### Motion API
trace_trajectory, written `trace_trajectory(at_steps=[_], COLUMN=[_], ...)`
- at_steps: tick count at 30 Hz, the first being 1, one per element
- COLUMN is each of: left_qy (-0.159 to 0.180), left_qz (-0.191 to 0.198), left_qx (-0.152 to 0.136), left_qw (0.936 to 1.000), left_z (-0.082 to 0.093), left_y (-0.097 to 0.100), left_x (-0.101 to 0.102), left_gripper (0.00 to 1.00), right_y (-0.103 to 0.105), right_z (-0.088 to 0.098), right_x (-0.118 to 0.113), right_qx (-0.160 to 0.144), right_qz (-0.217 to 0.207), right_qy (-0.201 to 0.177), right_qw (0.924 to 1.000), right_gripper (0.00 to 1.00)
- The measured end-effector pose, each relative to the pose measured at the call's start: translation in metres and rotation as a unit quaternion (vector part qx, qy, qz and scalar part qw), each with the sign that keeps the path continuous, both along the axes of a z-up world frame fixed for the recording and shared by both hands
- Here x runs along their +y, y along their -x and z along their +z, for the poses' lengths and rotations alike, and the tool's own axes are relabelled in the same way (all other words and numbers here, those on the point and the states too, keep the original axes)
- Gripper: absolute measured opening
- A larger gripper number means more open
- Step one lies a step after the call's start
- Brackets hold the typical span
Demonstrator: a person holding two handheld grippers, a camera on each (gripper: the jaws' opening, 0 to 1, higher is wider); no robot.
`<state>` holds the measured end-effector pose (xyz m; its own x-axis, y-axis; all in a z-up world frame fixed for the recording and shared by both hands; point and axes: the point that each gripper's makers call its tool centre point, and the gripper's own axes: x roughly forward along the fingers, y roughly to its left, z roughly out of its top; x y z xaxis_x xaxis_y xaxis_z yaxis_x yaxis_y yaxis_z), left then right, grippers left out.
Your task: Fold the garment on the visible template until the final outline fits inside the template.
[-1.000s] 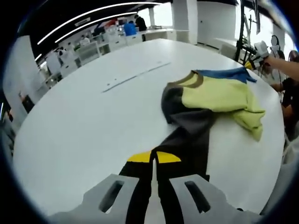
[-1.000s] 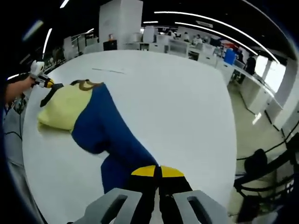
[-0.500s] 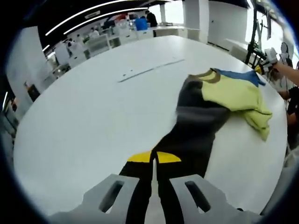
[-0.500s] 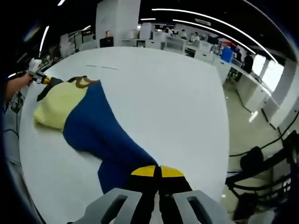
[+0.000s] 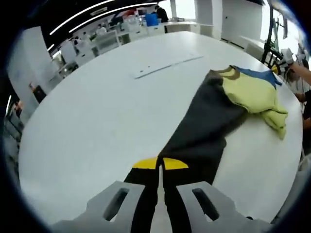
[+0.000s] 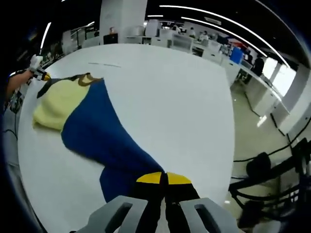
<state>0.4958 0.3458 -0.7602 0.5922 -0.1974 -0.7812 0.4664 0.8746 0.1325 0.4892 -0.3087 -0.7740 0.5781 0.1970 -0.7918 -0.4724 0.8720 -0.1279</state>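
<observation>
A garment lies on the white table (image 5: 97, 126), with a yellow body (image 5: 252, 94), a dark grey sleeve (image 5: 206, 128) and a blue sleeve (image 6: 97, 136). My left gripper (image 5: 160, 165) is shut on the end of the grey sleeve, which runs taut from its jaws to the body. In the right gripper view my right gripper (image 6: 165, 178) is shut on the end of the blue sleeve, which leads to the yellow body (image 6: 60, 102) and brown collar (image 6: 87, 78). A pale template strip (image 5: 167, 65) lies beyond the garment. Each view has the other gripper small at the far side of the garment (image 5: 286, 60) (image 6: 38, 68).
The table edge (image 6: 233, 145) curves close on the right of the right gripper view, with floor, cables and a dark chair (image 6: 260, 170) below it. Office desks and people (image 5: 121, 34) stand far behind the table.
Both sleeves have been drawn out longer and straighter from the yellow body. The garment sits farther from each camera, and its bunched folds have flattened.
</observation>
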Motion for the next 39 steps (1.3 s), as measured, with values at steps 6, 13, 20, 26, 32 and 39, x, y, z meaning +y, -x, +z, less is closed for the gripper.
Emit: trace_trajectory(at_steps=[6,13,20,26,32,39], left_qy=[-0.044,-0.050,-0.052,-0.046,-0.027,0.026], left_qz=[-0.025,-0.020,-0.017,-0.006,0.004,0.036], left_qx=[0.008,-0.006,-0.004,0.025,0.028,0.010], left_qw=[0.9987,0.9985,0.9985,0.9986,0.9992,0.9990], left_z=[0.001,0.011,0.010,-0.006,-0.008,-0.002], left_y=[0.000,-0.008,-0.013,-0.004,-0.002,-0.001], left_x=[0.008,0.017,0.018,0.020,0.018,0.016], left_gripper=[0.00,0.00,0.00,0.00,0.00,0.00], right_y=[-0.003,-0.009,-0.013,-0.011,-0.010,-0.009], right_z=[0.001,0.004,0.004,-0.003,-0.006,-0.004], right_x=[0.001,-0.001,-0.001,0.000,0.001,0.007], right_qx=[0.003,0.001,0.001,0.010,0.009,-0.002], right_qz=[0.007,0.010,0.012,0.013,0.012,0.008], right_qy=[0.010,0.017,0.023,0.028,0.027,0.007], right_qw=[0.9999,0.9998,0.9997,0.9995,0.9995,0.9999], right_gripper=[0.00,0.00,0.00,0.00,0.00,0.00])
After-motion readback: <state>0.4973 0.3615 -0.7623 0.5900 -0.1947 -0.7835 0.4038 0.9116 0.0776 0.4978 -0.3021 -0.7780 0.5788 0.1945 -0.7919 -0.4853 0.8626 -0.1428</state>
